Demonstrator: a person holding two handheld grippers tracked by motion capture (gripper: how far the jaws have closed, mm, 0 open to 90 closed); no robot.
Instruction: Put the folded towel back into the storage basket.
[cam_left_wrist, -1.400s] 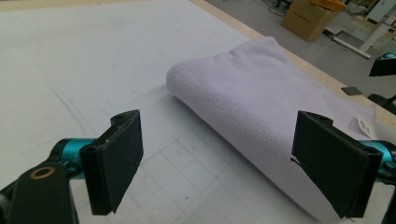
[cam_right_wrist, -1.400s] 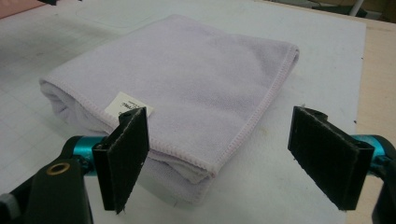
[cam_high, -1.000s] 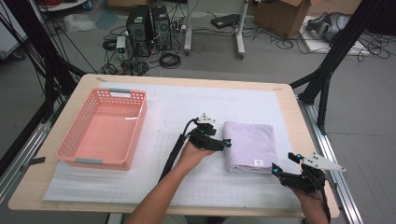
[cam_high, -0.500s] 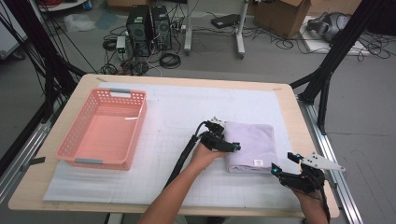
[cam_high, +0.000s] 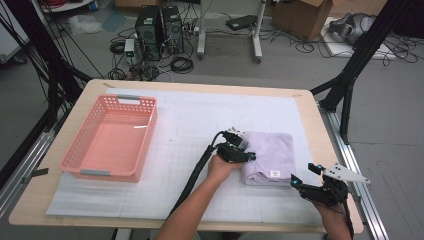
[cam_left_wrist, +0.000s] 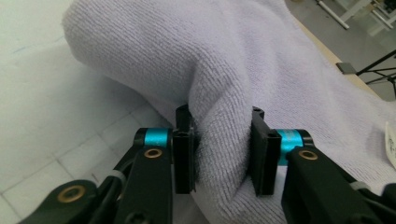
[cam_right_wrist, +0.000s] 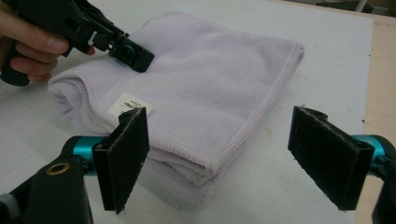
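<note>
A folded lavender towel (cam_high: 270, 155) (cam_right_wrist: 210, 79) lies on the white mat, right of centre, with a small white label near its front edge. My left gripper (cam_high: 248, 152) (cam_left_wrist: 219, 140) sits at the towel's left folded edge. Its jaws have just been closing, and the pads now pinch a fold of the towel (cam_left_wrist: 261, 60) between them. The right gripper view shows that left gripper (cam_right_wrist: 126, 49) resting on the cloth, held by a hand. My right gripper (cam_high: 303, 175) (cam_right_wrist: 222, 140) hovers off the towel's front right corner, jaws wide open and holding nothing.
An empty pink plastic basket (cam_high: 149, 135) stands on the left side of the white gridded mat (cam_high: 190, 120). The wooden table edge (cam_high: 312, 130) runs close to the towel's right side. The left gripper's black cable (cam_high: 195, 175) trails back along the forearm.
My left gripper has moved right and slightly down onto the towel's left edge, and its jaws have closed on the cloth. The right gripper has stayed in place.
</note>
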